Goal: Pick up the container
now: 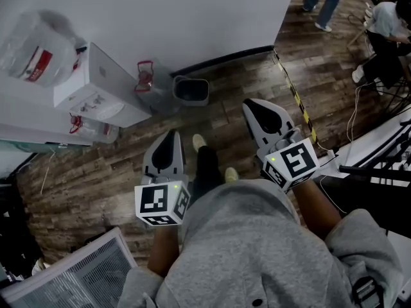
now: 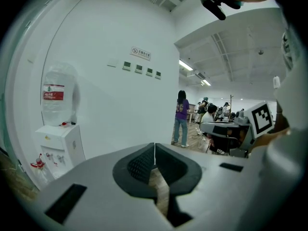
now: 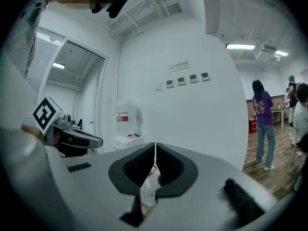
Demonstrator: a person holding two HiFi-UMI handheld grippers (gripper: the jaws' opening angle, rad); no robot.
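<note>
Jaws closed, left gripper (image 1: 169,135) and right gripper (image 1: 253,104) hover over wood floor (image 1: 237,82).

Water bottle (image 1: 35,47) atop dispenser (image 1: 96,90), container (image 1: 153,94) between dispenser and bin (image 1: 191,90)

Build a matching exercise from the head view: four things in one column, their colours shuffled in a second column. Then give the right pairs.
Things:
1. bin
2. dispenser
3. floor tape
4. jug handle

Colours:
A. red
B. white
C. dark grey
D. yellow and black

Pairs: 1-C, 2-B, 3-D, 4-A
</note>
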